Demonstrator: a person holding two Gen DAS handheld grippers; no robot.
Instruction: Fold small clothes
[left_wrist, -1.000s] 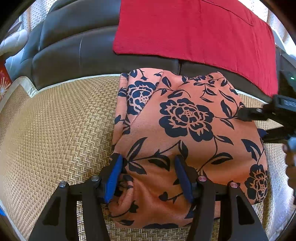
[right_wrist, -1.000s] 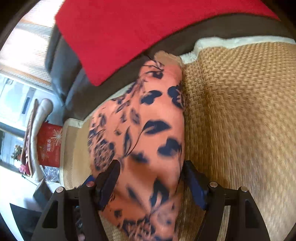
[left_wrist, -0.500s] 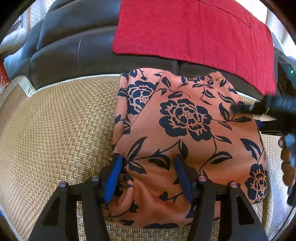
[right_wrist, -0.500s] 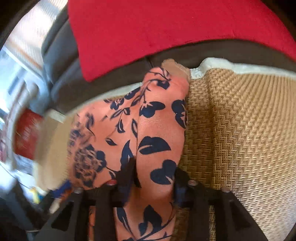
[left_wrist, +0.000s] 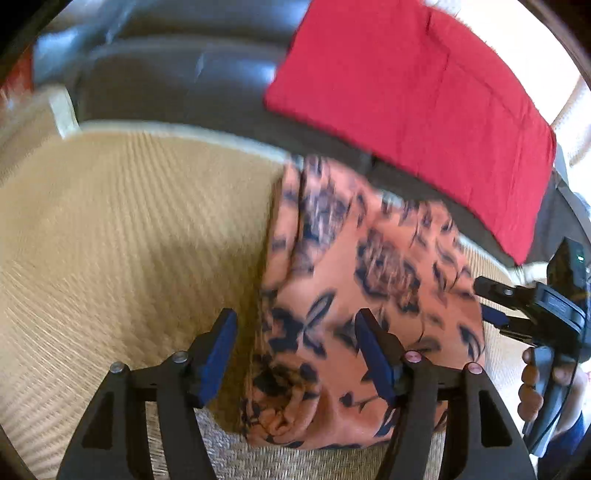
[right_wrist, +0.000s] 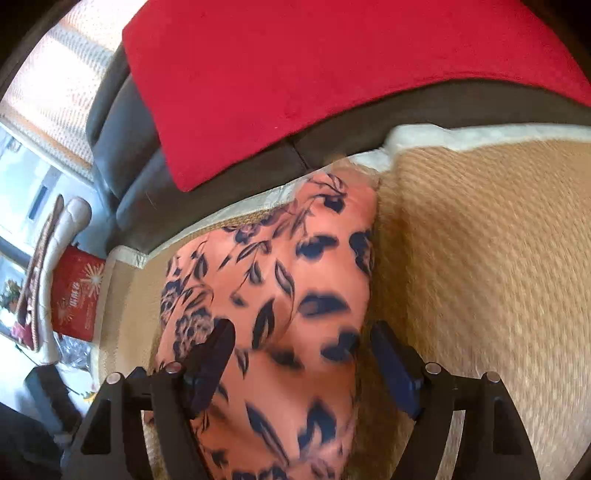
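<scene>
An orange garment (left_wrist: 369, 295) with dark blue flowers lies folded on a woven straw mat (left_wrist: 110, 240). In the left wrist view my left gripper (left_wrist: 297, 350) straddles the garment's bunched left edge. Its jaws are opening: the left pad hangs over bare mat and the right one stands over the cloth. My right gripper (left_wrist: 484, 301) shows at the cloth's right edge, held by a hand (left_wrist: 532, 380). The right wrist view has the garment (right_wrist: 295, 277) running between my right gripper's (right_wrist: 303, 362) opening jaws, with neither pad pressing on it.
The mat covers the seat of a dark leather sofa (left_wrist: 166, 74). A red cloth (left_wrist: 406, 92) is draped over the sofa back just behind the garment. Beyond the mat's left end stand a red box (right_wrist: 75, 295) and some clutter.
My left gripper let go of the bunched cloth edge, widened and swung left with a roll. My right gripper narrowed onto the fold half a second ago and has now spread again.
</scene>
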